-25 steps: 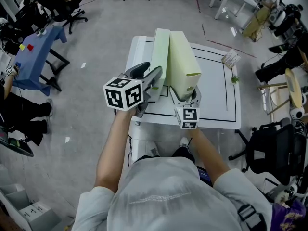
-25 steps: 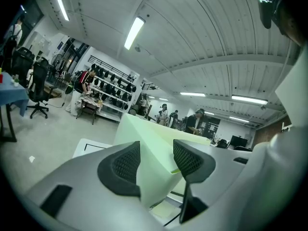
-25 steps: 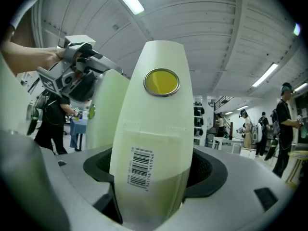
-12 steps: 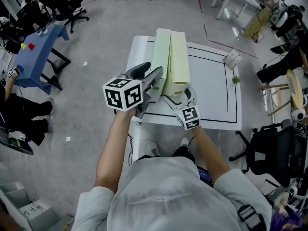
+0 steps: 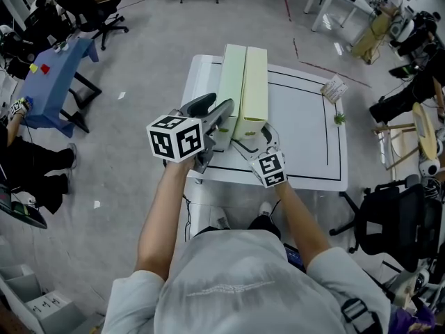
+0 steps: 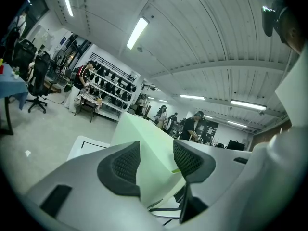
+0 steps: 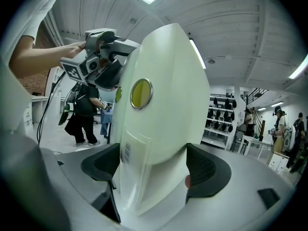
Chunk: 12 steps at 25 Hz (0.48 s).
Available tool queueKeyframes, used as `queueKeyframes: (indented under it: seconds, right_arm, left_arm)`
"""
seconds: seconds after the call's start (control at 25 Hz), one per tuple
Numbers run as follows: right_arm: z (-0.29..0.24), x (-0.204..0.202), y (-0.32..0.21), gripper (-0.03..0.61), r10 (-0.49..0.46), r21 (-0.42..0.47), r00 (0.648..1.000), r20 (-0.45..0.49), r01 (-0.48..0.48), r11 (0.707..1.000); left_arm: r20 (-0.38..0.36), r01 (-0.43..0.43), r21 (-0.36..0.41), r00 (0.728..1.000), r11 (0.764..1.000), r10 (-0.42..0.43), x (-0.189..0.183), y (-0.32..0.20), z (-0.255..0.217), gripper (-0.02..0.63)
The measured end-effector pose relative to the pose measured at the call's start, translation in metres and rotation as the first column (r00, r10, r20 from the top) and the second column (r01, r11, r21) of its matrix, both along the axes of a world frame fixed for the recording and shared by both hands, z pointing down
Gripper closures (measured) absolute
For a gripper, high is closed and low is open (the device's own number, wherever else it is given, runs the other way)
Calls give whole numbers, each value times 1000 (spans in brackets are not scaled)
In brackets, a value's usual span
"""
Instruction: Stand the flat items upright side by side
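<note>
Two pale green file binders stand upright side by side on the white table [image 5: 306,124]. My left gripper [image 5: 224,117] is shut on the near end of the left binder [image 5: 231,82], and its green side [image 6: 154,148] fills the gap between the pads [image 6: 120,165]. The right binder [image 5: 254,82] presses against the left one. Its spine [image 7: 163,95], with a yellow ring hole, sits between the jaws of my right gripper [image 5: 252,136], which have spread wide and stand open around it. The left gripper [image 7: 103,61] also shows in the right gripper view, high on the left.
A black rectangle is drawn on the table top. A small card box [image 5: 334,85] and a green scrap [image 5: 339,116] lie near the table's right edge. On the floor stand a blue table [image 5: 52,75] at left and a black chair [image 5: 396,214] at right.
The right binder leaned out to the right a second ago; it now stands straight against the left one. My right gripper has shifted a little left and its jaws have widened. The left gripper stays put.
</note>
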State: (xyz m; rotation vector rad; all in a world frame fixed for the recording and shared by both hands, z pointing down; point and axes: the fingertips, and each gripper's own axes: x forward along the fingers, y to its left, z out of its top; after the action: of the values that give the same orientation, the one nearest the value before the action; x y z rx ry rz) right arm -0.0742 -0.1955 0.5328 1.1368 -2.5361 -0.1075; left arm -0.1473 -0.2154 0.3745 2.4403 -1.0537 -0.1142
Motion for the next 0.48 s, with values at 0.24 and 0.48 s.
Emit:
queueKeyframes:
  seconds: [0.24,0.48]
  right_arm:
    - [-7,9,6,156,-58,-44,998,15,58,997]
    - [-58,36,10,156,-40,-105,967,251,69,992]
  left_arm:
    - [-43,2,-26,999,1000,-3,-7,-2,3,363]
    - [-66,17,7,998,1000,-16,-16,-3,0,356]
